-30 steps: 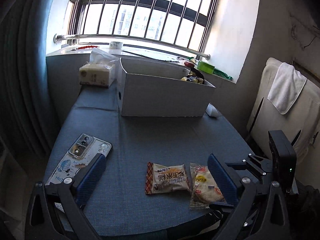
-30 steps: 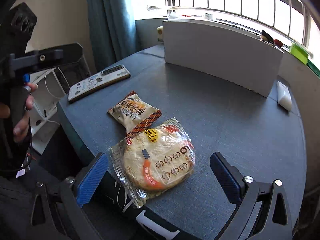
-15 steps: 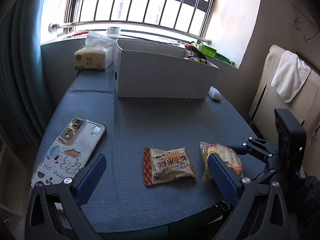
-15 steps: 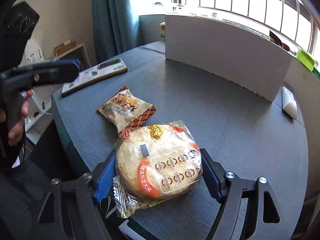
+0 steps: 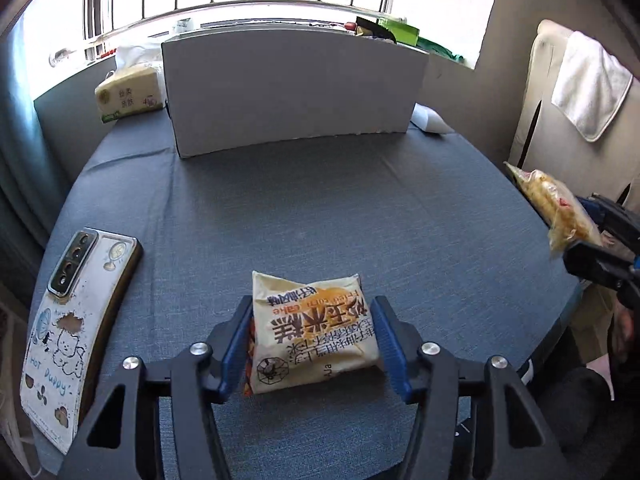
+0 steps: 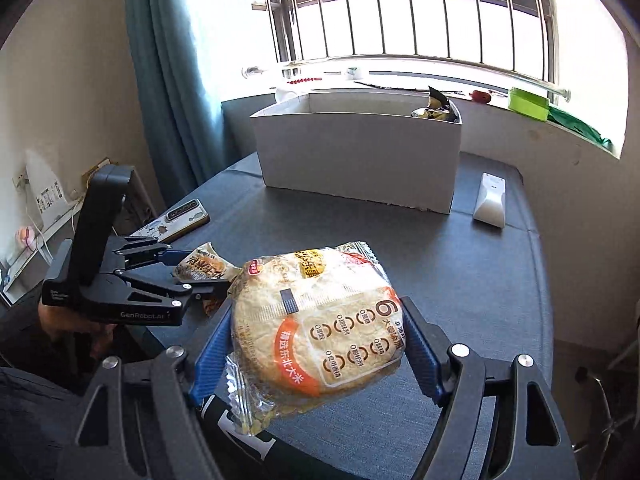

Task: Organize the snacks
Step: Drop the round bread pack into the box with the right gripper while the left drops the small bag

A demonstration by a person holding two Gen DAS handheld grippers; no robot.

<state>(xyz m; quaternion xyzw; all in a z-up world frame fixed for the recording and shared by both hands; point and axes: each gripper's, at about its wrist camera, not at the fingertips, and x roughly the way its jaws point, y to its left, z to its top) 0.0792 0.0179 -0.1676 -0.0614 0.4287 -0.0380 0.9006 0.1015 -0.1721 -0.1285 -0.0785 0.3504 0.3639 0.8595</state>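
While your right gripper (image 6: 316, 344) held the round rice cracker pack (image 6: 316, 324) aloft short of the white box (image 6: 360, 156), your left gripper (image 5: 312, 344) pinched the rice cake packet (image 5: 312, 328) on the table (image 5: 320, 200), and either slick, puffy wrapper risked slipping free.

On my blue table (image 5: 320, 200) lies a phone (image 5: 76, 336) (cartoon case up), a tissue pack (image 5: 130, 94) near the window, a white remote (image 6: 490, 200), and a towel (image 5: 590, 80) hangs right.

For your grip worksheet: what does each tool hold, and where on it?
Left tool: cake packet, by its two sides. Right tool: round rice-cake packet, across its middle.
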